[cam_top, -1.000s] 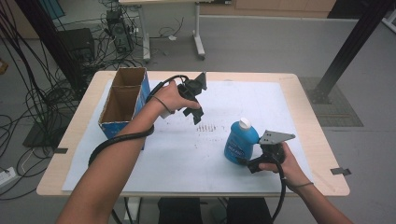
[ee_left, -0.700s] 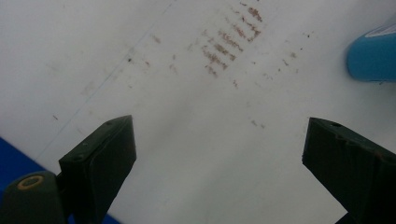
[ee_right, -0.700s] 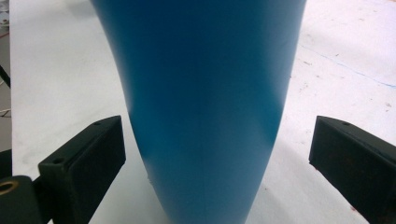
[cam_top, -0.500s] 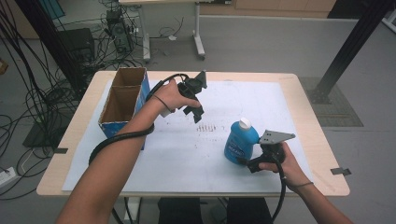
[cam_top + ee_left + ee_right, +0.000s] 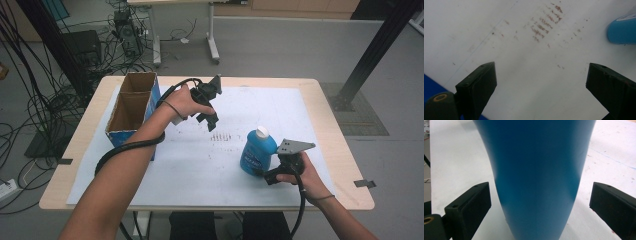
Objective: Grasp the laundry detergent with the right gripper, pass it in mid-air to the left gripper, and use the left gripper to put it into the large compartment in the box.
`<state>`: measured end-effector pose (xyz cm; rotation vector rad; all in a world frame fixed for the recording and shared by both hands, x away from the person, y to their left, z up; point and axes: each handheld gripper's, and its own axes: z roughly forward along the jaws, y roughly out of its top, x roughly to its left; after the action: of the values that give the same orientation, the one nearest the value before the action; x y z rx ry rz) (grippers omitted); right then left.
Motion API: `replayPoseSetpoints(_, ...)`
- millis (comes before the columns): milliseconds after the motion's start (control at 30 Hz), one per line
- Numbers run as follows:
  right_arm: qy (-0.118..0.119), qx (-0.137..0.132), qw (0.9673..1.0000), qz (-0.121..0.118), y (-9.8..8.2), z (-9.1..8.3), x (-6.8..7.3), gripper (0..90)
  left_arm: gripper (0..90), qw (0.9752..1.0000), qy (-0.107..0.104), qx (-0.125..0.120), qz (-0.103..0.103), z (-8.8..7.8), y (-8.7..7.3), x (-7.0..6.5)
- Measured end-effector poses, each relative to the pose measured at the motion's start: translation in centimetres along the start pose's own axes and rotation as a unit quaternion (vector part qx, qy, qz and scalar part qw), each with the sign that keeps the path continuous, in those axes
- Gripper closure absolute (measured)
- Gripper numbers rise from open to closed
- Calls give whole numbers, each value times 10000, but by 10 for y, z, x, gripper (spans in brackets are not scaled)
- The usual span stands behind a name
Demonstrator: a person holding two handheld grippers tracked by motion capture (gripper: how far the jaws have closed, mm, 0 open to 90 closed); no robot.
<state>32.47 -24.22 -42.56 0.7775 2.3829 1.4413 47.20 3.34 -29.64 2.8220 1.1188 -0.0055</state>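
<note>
- White table is holding a blue bottle, standing upright.
- Right gripper is waiting, jaws wide apart, bottle between them, not squeezed.
- Left gripper is hanging wide apart too, holding nothing, bottle far off.

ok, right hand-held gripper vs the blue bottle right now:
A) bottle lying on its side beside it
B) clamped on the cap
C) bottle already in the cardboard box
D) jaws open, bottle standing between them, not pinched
D: in the right gripper view the blue bottle stands between the jaws of the right hand-held gripper, with white table visible on both sides of it.
</note>
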Motion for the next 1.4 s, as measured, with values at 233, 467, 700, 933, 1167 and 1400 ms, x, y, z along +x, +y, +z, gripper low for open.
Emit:
replayPoseSetpoints(233, -1, -31, 10000, 40, 0, 0, 1, 33, 101, 10000, 11, 22, -22, 2, -2, 0)
replayPoseSetpoints(467, -17, -73, 9999, 69, 0, 1, 3, 34, 101, 10000, 1, 22, -3, 2, -2, 0)
replayPoseSetpoints(700, -24, -114, 9999, 115, 0, 3, 3, 34, 101, 10000, -22, 13, -1, 2, -2, 0)
replayPoseSetpoints(933, -11, -159, 9998, 154, -2, 5, 4, 39, 101, 10000, -31, 27, -2, 2, -1, 0)
replayPoseSetpoints(1167, 0, -192, 9997, 179, -4, 7, 4, 67, 101, 10000, -31, 14, -10, 1, -1, 0)
replayPoseSetpoints(1400, 15, -254, 9995, 189, -4, 8, 6, 136, 101, 10000, -34, 14, -13, 1, -1, 1)
